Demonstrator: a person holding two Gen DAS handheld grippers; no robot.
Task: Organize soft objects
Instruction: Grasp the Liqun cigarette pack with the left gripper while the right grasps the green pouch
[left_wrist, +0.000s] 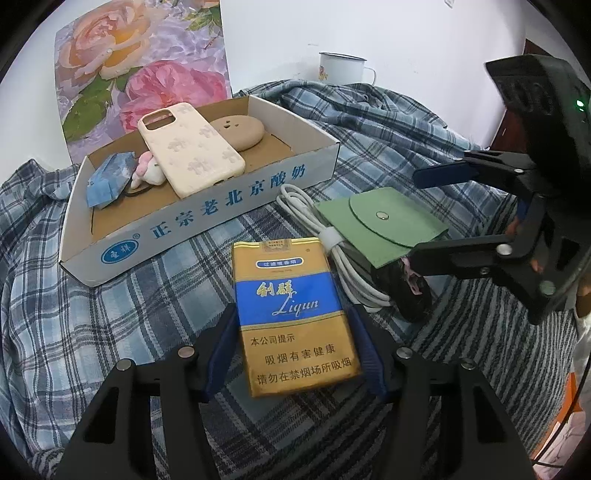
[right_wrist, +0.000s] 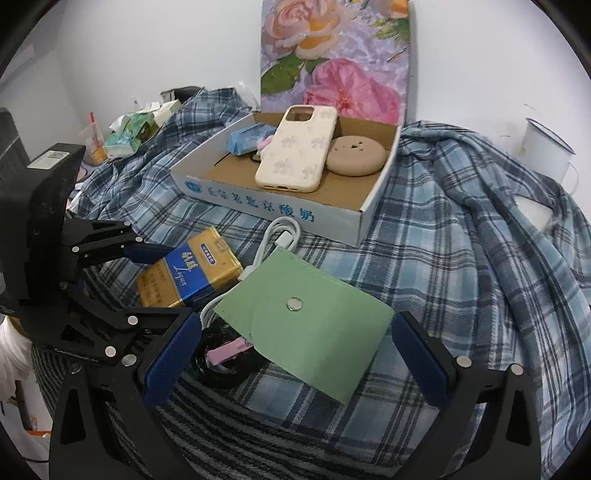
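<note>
A yellow and blue cigarette pack (left_wrist: 295, 314) lies on the plaid cloth between the open fingers of my left gripper (left_wrist: 295, 347); whether they touch it I cannot tell. It also shows in the right wrist view (right_wrist: 188, 275). A green snap pouch (right_wrist: 306, 321) lies between the open fingers of my right gripper (right_wrist: 295, 354), over a black hair tie (right_wrist: 225, 369) and a coiled white cable (right_wrist: 280, 232). The pouch (left_wrist: 380, 225) and right gripper (left_wrist: 421, 214) show in the left view. The cardboard tray (left_wrist: 229, 206) holds a cream phone case (left_wrist: 192, 155), a tan pad (left_wrist: 240, 131), a blue tissue pack (left_wrist: 109, 181) and a pink plush (left_wrist: 147, 173).
A plaid cloth (right_wrist: 461, 258) covers the surface. A floral board (right_wrist: 340, 55) leans on the wall behind the tray (right_wrist: 376, 192). A white enamel mug (right_wrist: 546, 151) stands at the right. Tissue packs and clutter (right_wrist: 129, 133) sit at the far left.
</note>
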